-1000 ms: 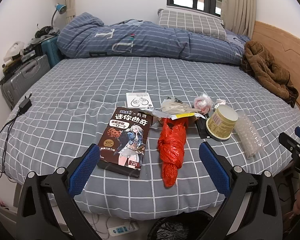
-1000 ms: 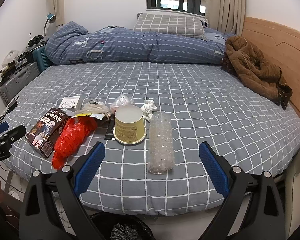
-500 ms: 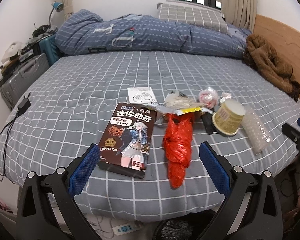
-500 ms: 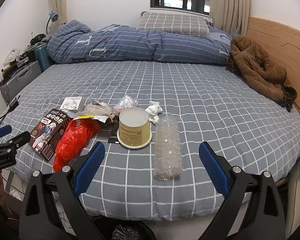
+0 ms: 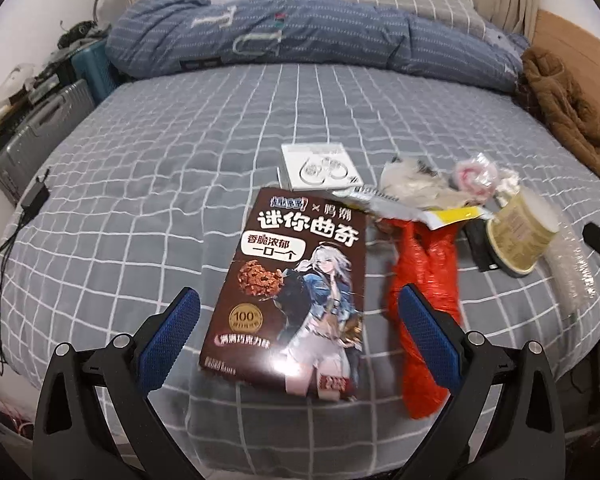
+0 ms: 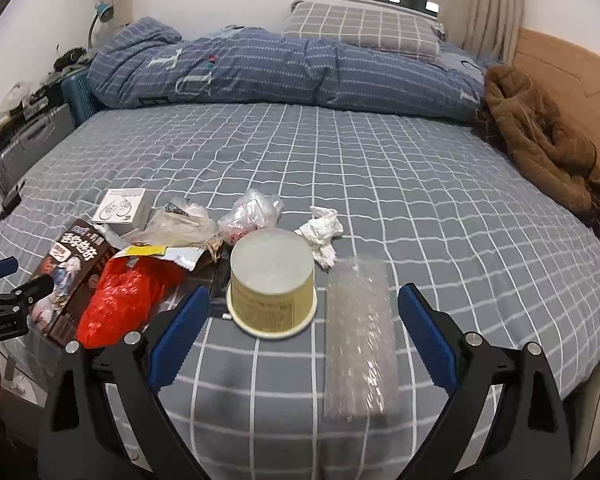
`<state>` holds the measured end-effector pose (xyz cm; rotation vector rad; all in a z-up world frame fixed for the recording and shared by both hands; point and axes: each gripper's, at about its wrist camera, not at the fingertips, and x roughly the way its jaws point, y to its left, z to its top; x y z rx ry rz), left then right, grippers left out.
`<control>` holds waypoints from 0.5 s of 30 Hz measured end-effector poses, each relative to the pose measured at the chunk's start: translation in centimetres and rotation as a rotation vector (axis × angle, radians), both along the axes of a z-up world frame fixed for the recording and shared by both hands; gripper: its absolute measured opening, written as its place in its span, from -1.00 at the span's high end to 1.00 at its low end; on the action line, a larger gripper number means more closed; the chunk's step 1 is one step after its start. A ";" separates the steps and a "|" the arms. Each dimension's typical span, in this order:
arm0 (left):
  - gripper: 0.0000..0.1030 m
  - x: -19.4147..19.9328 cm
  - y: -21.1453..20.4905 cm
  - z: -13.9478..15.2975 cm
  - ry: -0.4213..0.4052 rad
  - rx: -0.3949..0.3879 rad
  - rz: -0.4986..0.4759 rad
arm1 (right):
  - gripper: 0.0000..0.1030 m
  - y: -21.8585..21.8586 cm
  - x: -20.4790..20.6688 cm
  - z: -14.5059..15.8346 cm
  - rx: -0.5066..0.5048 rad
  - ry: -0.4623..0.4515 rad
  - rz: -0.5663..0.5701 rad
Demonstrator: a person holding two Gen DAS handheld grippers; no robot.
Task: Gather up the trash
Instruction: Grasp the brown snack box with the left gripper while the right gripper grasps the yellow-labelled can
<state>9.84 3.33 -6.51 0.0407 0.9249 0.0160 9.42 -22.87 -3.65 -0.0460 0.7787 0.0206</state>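
Note:
Trash lies in a row near the front edge of the bed. In the left wrist view my open left gripper (image 5: 298, 320) hovers over the brown cookie box (image 5: 296, 284), with the red plastic bag (image 5: 424, 280) by its right finger. In the right wrist view my open right gripper (image 6: 304, 324) straddles the upturned yellow paper cup (image 6: 272, 284) and the roll of bubble wrap (image 6: 358, 336). A crumpled tissue (image 6: 320, 232), a clear wrapper (image 6: 252, 212), a crumpled beige bag (image 6: 180, 224) and a small white box (image 6: 120, 206) lie just beyond. Both grippers hold nothing.
The grey checked bed sheet (image 6: 380, 168) stretches back to a blue duvet (image 6: 260, 68) and a pillow (image 6: 360, 28). A brown coat (image 6: 540, 144) lies by the wooden headboard at right. Suitcases (image 5: 36, 128) stand at left; a charger and cable (image 5: 32, 200) rest on the bed's left edge.
Both grippers have moved forward and lower toward the trash, so the items look larger. The left one now hangs over the cookie box. Nothing was taken hold of.

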 end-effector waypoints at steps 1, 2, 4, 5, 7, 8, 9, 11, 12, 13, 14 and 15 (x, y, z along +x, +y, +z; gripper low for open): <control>-0.89 0.3 0.0 -0.3 0.010 0.002 -0.002 | -0.77 0.1 0.4 -0.3 -0.002 0.006 0.002; -0.89 0.6 0.1 -0.6 0.021 0.001 -0.005 | -0.77 0.2 0.9 -0.6 0.000 0.013 0.003; -0.89 1.3 0.2 -1.0 0.036 0.009 -0.012 | -0.77 0.5 1.7 -1.2 0.004 0.027 0.008; -0.89 1.5 0.2 -1.1 0.039 0.016 -0.012 | -0.77 0.7 2.2 -1.5 -0.002 0.030 0.011; -0.89 2.1 0.3 -1.3 0.050 0.023 -0.021 | -0.77 1.0 2.8 -1.8 0.001 0.037 0.015; -0.89 2.3 0.3 -1.5 0.056 0.024 -0.024 | -0.77 1.0 3.2 -2.0 0.008 0.042 0.014; -0.89 2.5 0.4 -1.5 0.063 0.021 -0.026 | -0.77 1.0 3.4 -2.1 0.011 0.045 0.012; -0.89 3.1 0.5 -1.8 0.076 0.017 -0.031 | -0.77 1.2 3.9 -2.4 0.012 0.051 0.010; -0.89 3.2 0.5 -1.9 0.077 0.019 -0.031 | -0.77 1.3 4.1 -2.6 0.014 0.054 0.010; -0.89 3.5 0.4 -2.0 0.084 0.021 -0.034 | -0.77 1.4 4.4 -2.7 0.014 0.057 0.011; -0.89 3.6 0.3 -2.1 0.087 0.021 -0.037 | -0.77 1.5 4.5 -2.8 0.013 0.060 0.011; -0.89 3.8 0.2 -2.2 0.091 0.023 -0.042 | -0.77 1.6 4.8 -3.0 0.012 0.065 0.009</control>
